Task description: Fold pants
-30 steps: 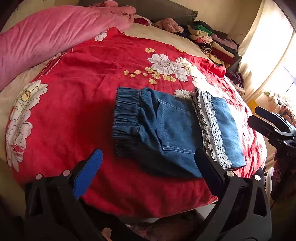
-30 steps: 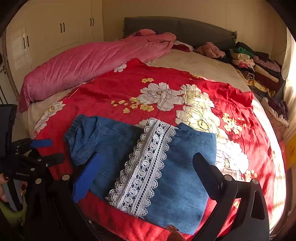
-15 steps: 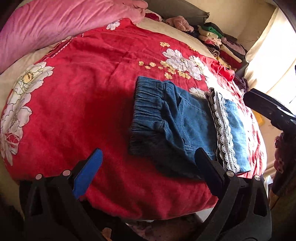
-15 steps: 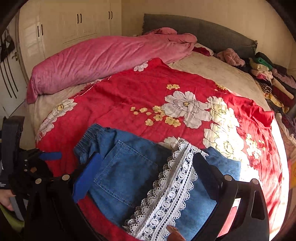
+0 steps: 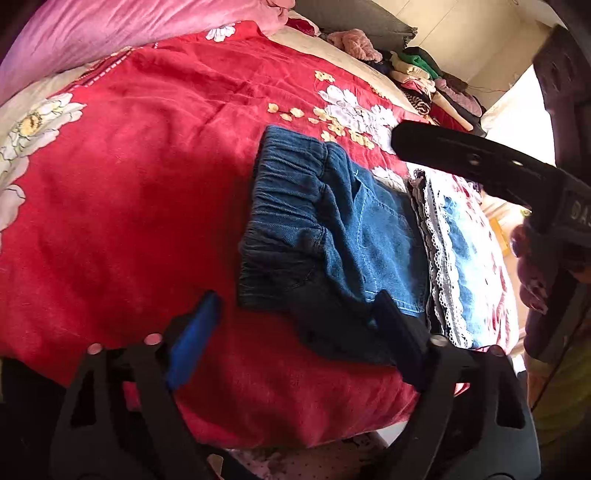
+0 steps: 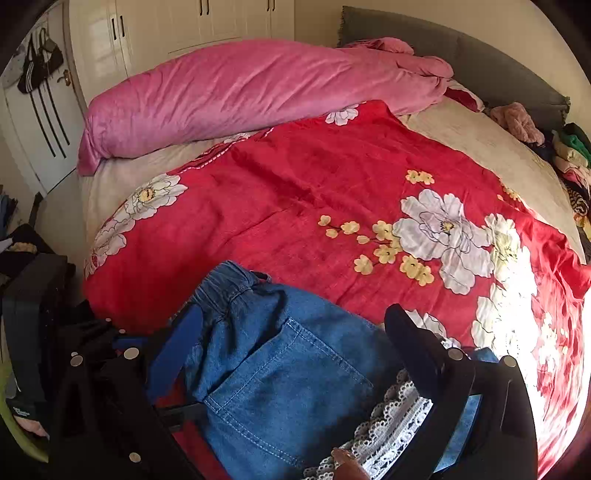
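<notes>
Right gripper point(image 5: 436, 147) nearer over pants point(image 5: 332, 236)

Left gripper point(image 5: 295, 317) narrower — nearer pants point(image 5: 332, 229)

A bedroom in a home: a bed point(image 6: 480, 147) spread with a red flowered blanket point(image 6: 314, 192) fills the room, a grey padded headboard point(image 6: 480, 55) at its far end. A rolled pink quilt point(image 6: 240, 92) lies along the bed's left side, stacks of folded clothes point(image 6: 572, 155) along its right edge. Cream wardrobe doors point(image 6: 166, 26) stand behind the quilt, beside a door hung with bags point(image 6: 40, 59).
</notes>
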{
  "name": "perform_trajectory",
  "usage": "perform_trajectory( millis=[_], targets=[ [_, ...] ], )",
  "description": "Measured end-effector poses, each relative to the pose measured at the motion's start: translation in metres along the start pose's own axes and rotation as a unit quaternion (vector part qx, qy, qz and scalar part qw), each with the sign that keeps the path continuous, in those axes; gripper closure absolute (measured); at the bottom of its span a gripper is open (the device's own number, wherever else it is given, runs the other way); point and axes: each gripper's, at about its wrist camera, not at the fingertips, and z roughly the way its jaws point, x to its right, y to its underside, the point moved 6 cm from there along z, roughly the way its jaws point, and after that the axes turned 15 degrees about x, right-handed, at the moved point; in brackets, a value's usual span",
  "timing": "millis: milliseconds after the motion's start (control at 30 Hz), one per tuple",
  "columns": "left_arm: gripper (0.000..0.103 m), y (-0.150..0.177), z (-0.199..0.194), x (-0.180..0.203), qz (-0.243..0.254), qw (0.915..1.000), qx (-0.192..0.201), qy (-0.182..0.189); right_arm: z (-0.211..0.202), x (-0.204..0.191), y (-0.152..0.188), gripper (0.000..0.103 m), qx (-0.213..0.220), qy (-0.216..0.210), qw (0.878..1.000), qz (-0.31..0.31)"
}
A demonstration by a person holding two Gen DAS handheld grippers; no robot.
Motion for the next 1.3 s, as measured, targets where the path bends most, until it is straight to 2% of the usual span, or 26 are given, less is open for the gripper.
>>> perform_trajectory(
  millis=[33,133,533,733,767,833,867,933,1000,1100,1300],
  targets=[
    [0.038,0.001,0.001,0.0,-0.006,1.0,-0.001,0.004,0.005,-0.002,0.001,0.005,-0.006,-0.006,1.0,-0.003],
    [0.04,0.003,0.003,0.0,-0.006,1.0,-0.001,0.006,0.021,-0.007,0.003,0.005,-0.023,-0.017,1.0,-0.013],
    [0.04,0.004,0.006,0.0,-0.007,0.9999,-0.004,0.008,0.069,-0.027,0.013,0.006,-0.064,-0.077,0.995,-0.023],
    [0.04,0.003,0.007,0.0,-0.005,0.9999,-0.005,0.009,0.085,-0.034,0.021,0.011,-0.08,-0.102,0.992,-0.008],
    [0.04,0.004,0.007,0.001,-0.005,0.9999,-0.005,0.008,0.087,-0.035,0.023,0.014,-0.082,-0.105,0.991,-0.006],
    [0.04,0.004,0.007,0.001,-0.005,0.9999,-0.006,0.009,0.09,-0.038,0.027,0.028,-0.085,-0.115,0.99,-0.002],
    [0.04,0.004,0.007,0.0,-0.005,0.9999,-0.007,0.008,0.091,-0.04,0.028,0.043,-0.086,-0.121,0.989,0.0],
    [0.039,0.004,0.007,0.001,-0.005,0.9999,-0.007,0.007,0.088,-0.038,0.029,0.051,-0.083,-0.127,0.988,0.01],
    [0.039,0.003,0.008,0.001,-0.003,1.0,-0.007,0.005,0.082,-0.031,0.028,0.064,-0.077,-0.134,0.987,0.038],
    [0.035,0.0,0.004,0.006,0.006,1.0,-0.001,0.006,0.068,-0.016,0.025,0.067,-0.061,-0.154,0.983,0.083],
    [0.025,-0.008,-0.005,0.019,0.015,0.9997,0.015,0.015,0.03,0.008,0.017,0.069,-0.019,-0.17,0.976,0.132]
  ],
)
